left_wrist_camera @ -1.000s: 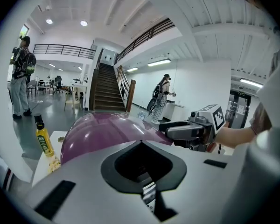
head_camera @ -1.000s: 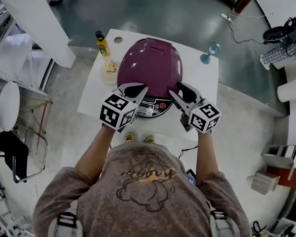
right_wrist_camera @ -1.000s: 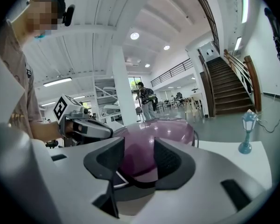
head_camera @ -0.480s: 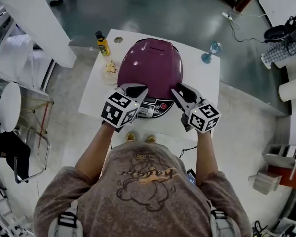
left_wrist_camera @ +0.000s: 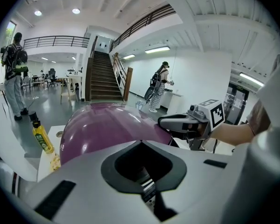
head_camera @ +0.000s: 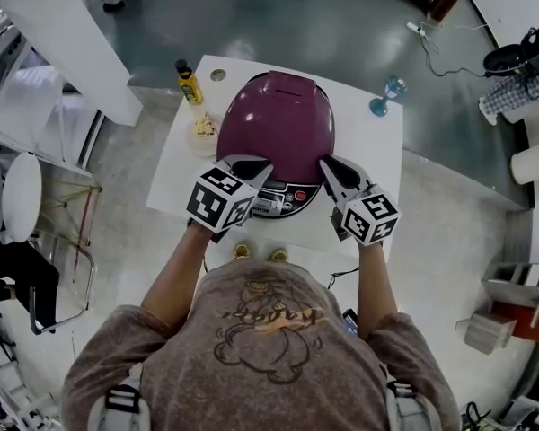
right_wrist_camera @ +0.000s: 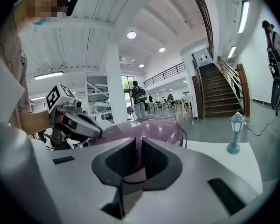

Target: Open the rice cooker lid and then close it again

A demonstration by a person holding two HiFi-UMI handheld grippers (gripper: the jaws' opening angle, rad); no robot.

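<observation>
Rice cooker sits lid closed on the white table, its long axis running away from the person and its control panel facing them. Left gripper is clenched empty at the cooker's front; right gripper has its jaws closing on nothing.

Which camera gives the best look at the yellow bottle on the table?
The left gripper view: the yellow bottle stands side-on, upright, its dark cap plain. The head view shows the bottle small, from above. The right gripper view does not show it.
</observation>
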